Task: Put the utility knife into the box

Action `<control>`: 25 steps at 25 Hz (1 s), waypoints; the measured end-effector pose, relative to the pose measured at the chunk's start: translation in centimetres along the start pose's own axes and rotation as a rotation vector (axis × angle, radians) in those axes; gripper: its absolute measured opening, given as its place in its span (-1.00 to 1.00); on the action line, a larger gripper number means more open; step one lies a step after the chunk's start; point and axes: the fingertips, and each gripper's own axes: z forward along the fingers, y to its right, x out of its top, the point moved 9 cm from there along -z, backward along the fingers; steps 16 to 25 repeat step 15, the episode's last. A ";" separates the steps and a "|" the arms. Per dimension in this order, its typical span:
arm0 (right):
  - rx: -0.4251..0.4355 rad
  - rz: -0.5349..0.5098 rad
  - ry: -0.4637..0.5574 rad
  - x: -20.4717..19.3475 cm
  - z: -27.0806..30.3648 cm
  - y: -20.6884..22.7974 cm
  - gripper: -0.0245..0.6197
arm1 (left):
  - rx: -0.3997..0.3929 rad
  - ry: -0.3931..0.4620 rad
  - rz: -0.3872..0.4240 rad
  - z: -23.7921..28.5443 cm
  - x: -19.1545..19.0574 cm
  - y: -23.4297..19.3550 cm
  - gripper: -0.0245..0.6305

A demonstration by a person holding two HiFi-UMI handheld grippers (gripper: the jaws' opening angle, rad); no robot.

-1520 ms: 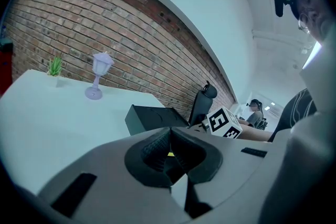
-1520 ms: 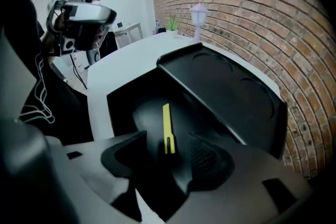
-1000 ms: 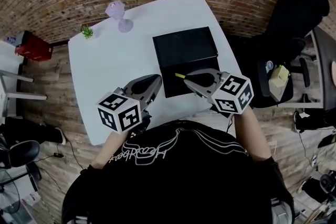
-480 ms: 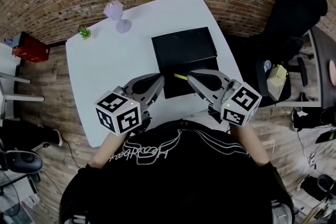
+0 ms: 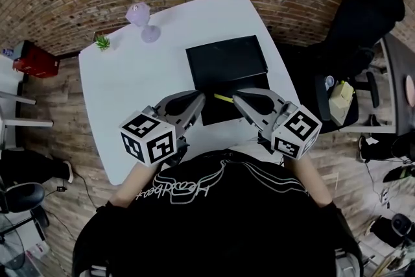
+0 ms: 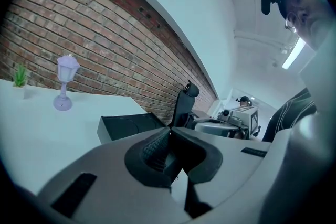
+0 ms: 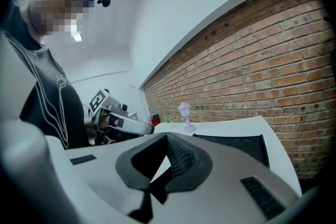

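Evidently, in the head view the yellow utility knife (image 5: 223,98) is lying on the near, darker half of the open black box (image 5: 225,60), which is sitting on the white bench (image 5: 130,81). The left tool (image 5: 200,99) and the right tool (image 5: 237,98) are hovering just either side of it, neither touching it. In the left gripper view, the left tool (image 6: 169,134) is showing its ribbed pads pressed together with nothing between them. It is pointing over the bench toward the box (image 6: 126,124), with the right tool (image 6: 226,126) beside it; the knife is not showing here. In the right gripper view, the right tool (image 7: 167,136) is likewise pinched shut on nothing, with the box (image 7: 231,144) ahead and the left tool (image 7: 126,123) to one side. Judging from this, the placing step is looking finished, the knife resting inside the box. Any next move is calling only for drawing both tools back without nudging the knife or box.
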 end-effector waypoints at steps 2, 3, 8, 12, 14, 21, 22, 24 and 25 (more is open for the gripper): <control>-0.002 -0.003 -0.003 0.0 0.0 0.2 -0.92 | 0.002 -0.004 0.001 0.2 0.0 -0.1 -0.83; -0.003 -0.006 -0.005 -0.1 -0.1 0.3 -0.92 | 0.003 -0.005 0.002 0.3 0.0 -0.2 -0.83; -0.002 -0.006 -0.018 -0.4 0.1 0.2 -0.92 | 0.010 -0.008 0.007 0.3 -0.1 -0.3 -0.83; 0.011 -0.011 -0.045 -0.4 0.4 -0.3 -0.92 | 0.015 -0.005 0.004 -0.4 -0.1 0.0 -0.83; 0.026 -0.018 -0.045 0.0 0.6 -0.7 -0.92 | 0.019 -0.002 0.004 -0.8 0.1 0.0 -0.83; 0.032 -0.023 -0.045 0.2 0.7 -0.9 -0.92 | 0.020 0.000 0.004 -0.9 0.2 0.0 -0.83; 0.032 -0.023 -0.045 0.2 0.7 -0.9 -0.92 | 0.020 0.000 0.004 -0.9 0.2 0.0 -0.83; 0.032 -0.023 -0.045 0.2 0.7 -0.9 -0.92 | 0.020 0.000 0.004 -0.9 0.2 0.0 -0.83; 0.032 -0.023 -0.045 0.2 0.7 -0.9 -0.92 | 0.020 0.000 0.004 -0.9 0.2 0.0 -0.83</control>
